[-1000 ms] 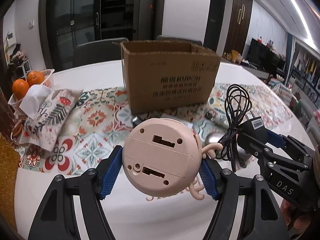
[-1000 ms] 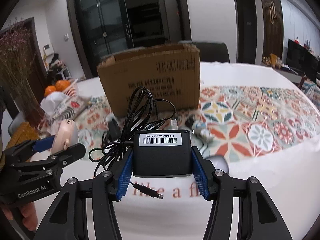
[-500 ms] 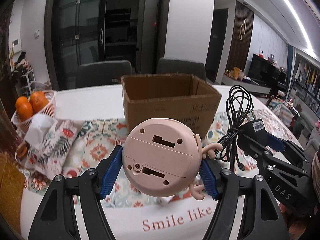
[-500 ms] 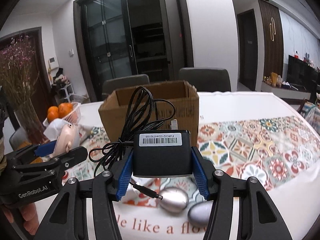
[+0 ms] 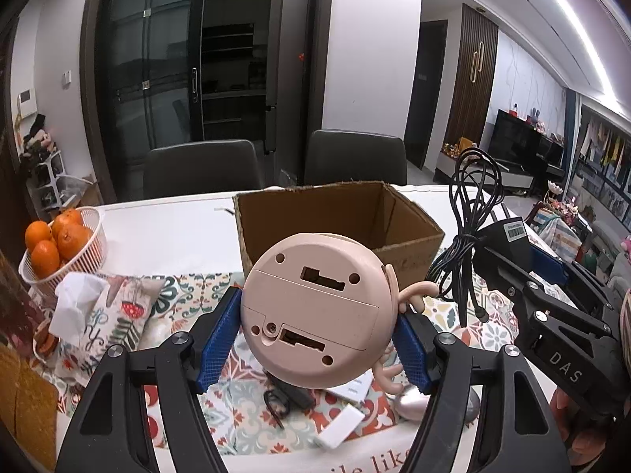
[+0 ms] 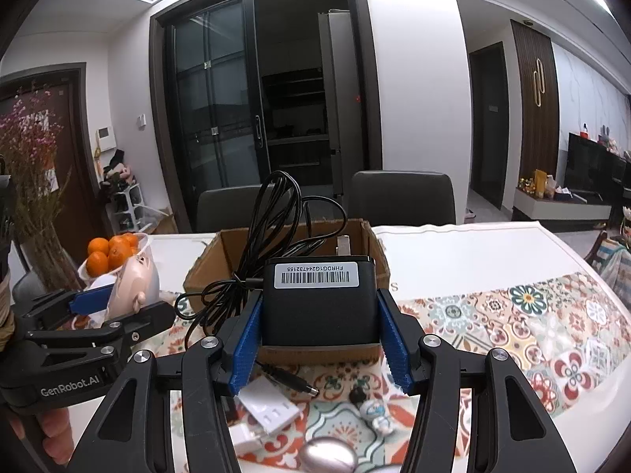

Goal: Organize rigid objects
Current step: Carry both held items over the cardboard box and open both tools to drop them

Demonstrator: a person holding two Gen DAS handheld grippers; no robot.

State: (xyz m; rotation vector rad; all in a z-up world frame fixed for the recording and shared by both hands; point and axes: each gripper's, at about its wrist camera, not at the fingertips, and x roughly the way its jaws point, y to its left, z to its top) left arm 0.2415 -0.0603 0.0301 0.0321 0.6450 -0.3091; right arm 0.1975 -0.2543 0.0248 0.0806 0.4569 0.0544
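Grip looks firm on both sides: the left gripper (image 5: 317, 333) is clamped on a pink round toy (image 5: 315, 311), its flat underside facing the camera, and the right gripper (image 6: 319, 337) is closed on a black adapter (image 6: 319, 303) whose bundled cord (image 6: 268, 244) hangs loose off the left side. Both are held above the table (image 5: 165, 224), just short of the open box (image 5: 339, 216), which seems to be where they go. To do this step well, I would carry each one forward until it sits fully over the opening — not above the near wall — then lower it inside before letting go, so nothing bounces off the rim. The cord is the likely snag; its loops and free plug tip (image 6: 305, 388) could catch on the cardboard edge or drape outside, so the adapter wants to go in deep. Taking turns should keep the two grippers from crowding the box. Small items (image 6: 370, 408) are left on the patterned mat (image 6: 532, 323).
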